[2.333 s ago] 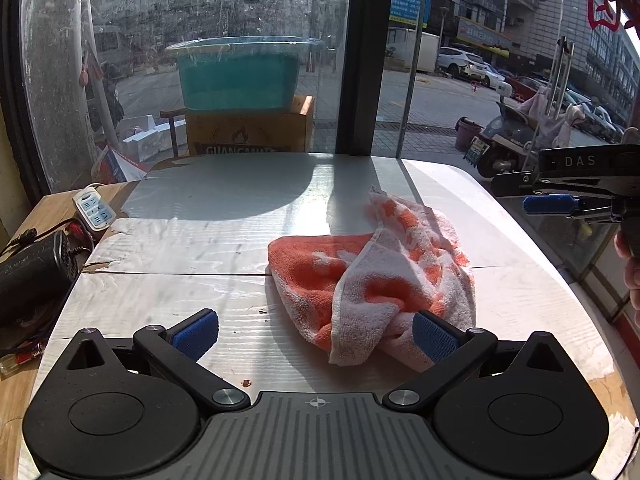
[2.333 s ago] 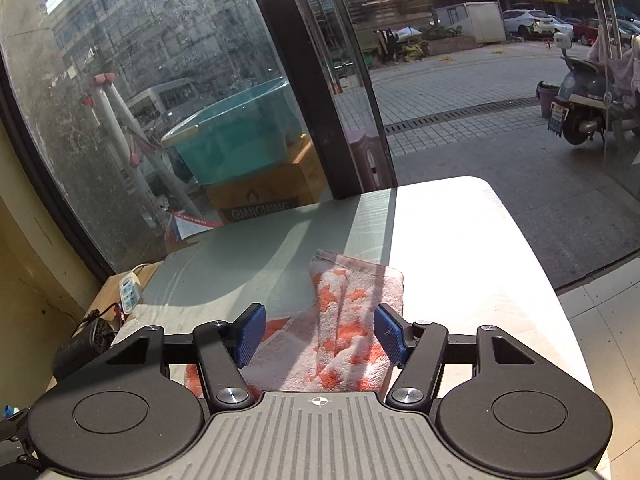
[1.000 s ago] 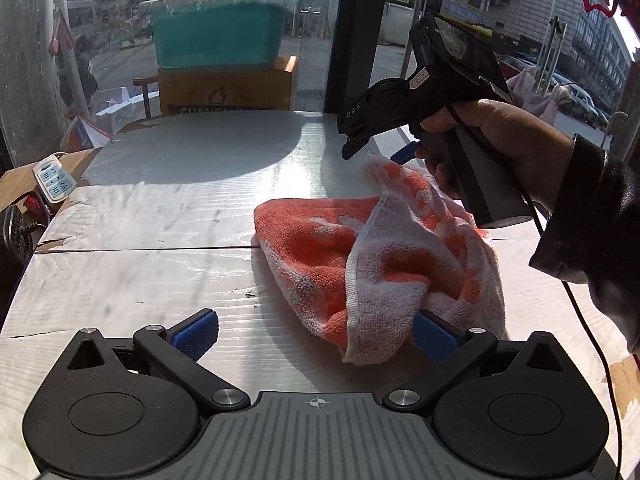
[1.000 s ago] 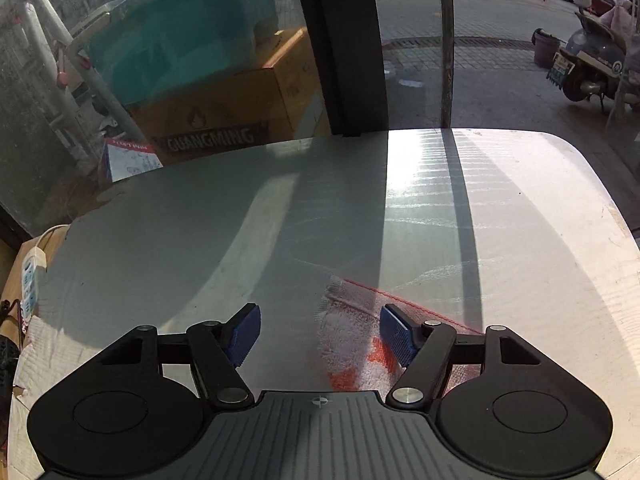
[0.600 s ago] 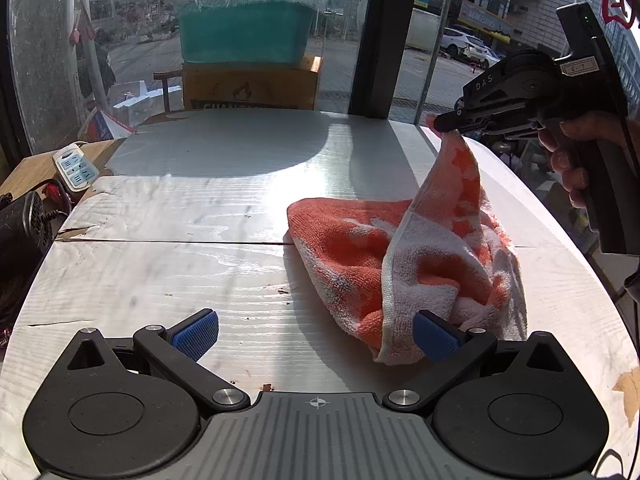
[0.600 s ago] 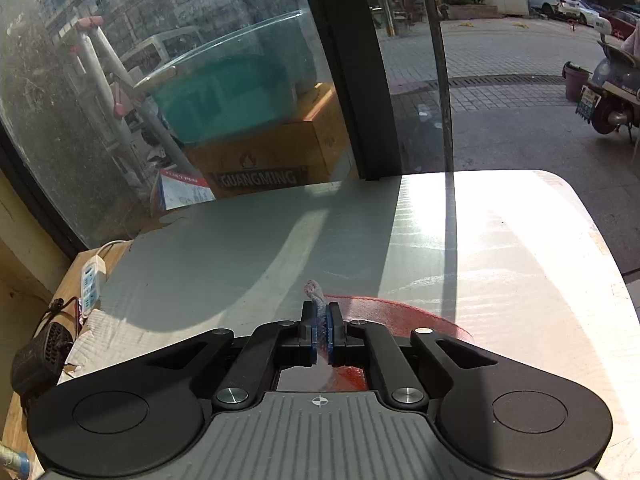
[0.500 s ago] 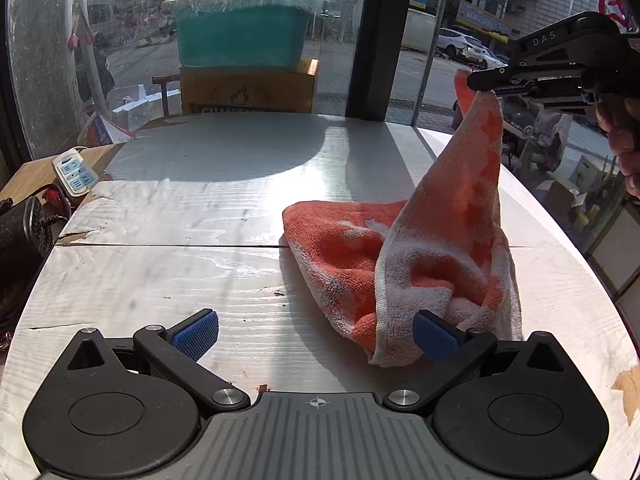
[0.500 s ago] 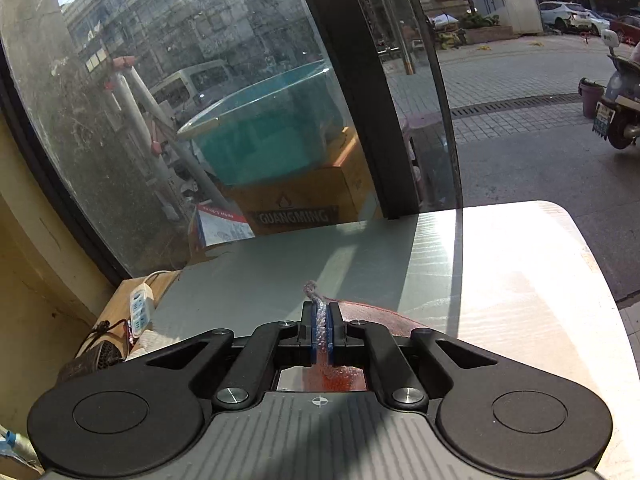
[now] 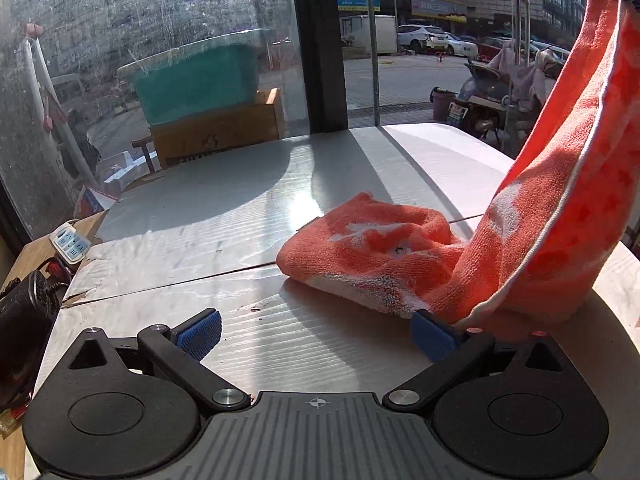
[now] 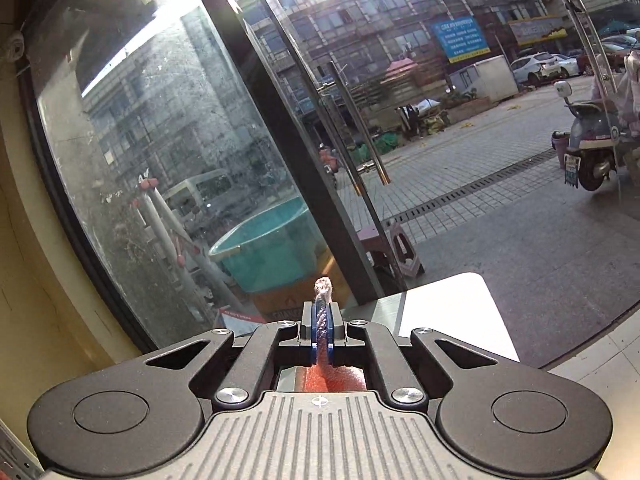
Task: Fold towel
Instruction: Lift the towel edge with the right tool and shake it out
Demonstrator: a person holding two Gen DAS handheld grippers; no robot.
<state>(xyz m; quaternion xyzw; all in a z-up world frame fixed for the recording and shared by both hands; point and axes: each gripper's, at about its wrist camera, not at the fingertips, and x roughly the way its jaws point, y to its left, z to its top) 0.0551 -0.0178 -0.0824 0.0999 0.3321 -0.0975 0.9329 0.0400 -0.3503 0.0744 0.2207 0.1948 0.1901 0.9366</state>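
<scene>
Towel (image 9: 372, 248) lies bunched on our bench (image 9: 240, 208), one corner clamped high in our right tool (image 10: 321, 322); our left tool (image 9: 316, 338) gapes beside it, one pad seemingly touching cloth.

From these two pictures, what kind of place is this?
Probably a street-front shop: a white tabletop stands against large glass windows, beside a glass door with a metal bar handle, parked scooters outside.

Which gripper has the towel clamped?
The right gripper: its fingers are shut on a corner of the towel. The left gripper stands open, empty.
</scene>
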